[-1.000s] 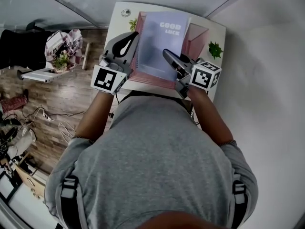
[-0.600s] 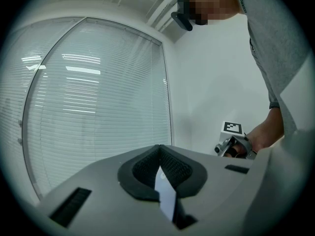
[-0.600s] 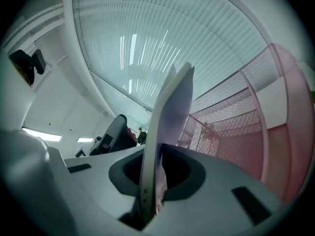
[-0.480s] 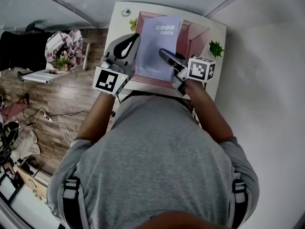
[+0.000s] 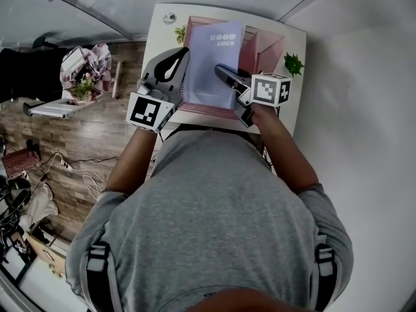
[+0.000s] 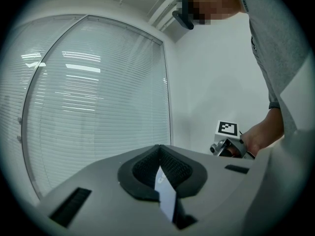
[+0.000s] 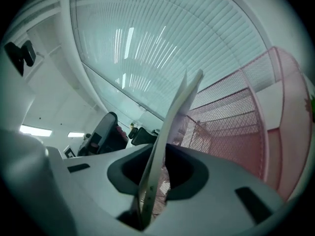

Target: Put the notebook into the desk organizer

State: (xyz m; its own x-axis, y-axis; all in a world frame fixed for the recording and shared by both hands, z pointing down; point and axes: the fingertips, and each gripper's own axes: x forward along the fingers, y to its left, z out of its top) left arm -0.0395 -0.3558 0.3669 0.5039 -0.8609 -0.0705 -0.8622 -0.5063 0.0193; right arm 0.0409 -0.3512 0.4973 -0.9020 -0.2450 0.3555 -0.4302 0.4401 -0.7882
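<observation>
A lavender notebook (image 5: 214, 60) printed "GOOD LUCK" stands on edge inside the pink mesh desk organizer (image 5: 268, 44) on the white table (image 5: 158, 38). My left gripper (image 5: 184, 52) is at the notebook's left edge. In the left gripper view it (image 6: 158, 155) is shut on a thin pale sheet of the notebook (image 6: 166, 196). My right gripper (image 5: 222, 71) is at the notebook's near right side. In the right gripper view its jaws (image 7: 162, 154) are opening. The notebook's edge (image 7: 173, 114) stands between them, with mesh showing through a gap on its right.
A small green plant (image 5: 294, 65) sits at the table's right edge, and another leafy sprig (image 5: 180, 34) sits left of the organizer. A round white object (image 5: 170, 17) lies at the far left corner. A cart with flowers (image 5: 84, 70) stands on the wooden floor to the left.
The notebook has gone from tilted above the organizer to more upright and deeper in it. Both grippers moved slightly away from me with it.
</observation>
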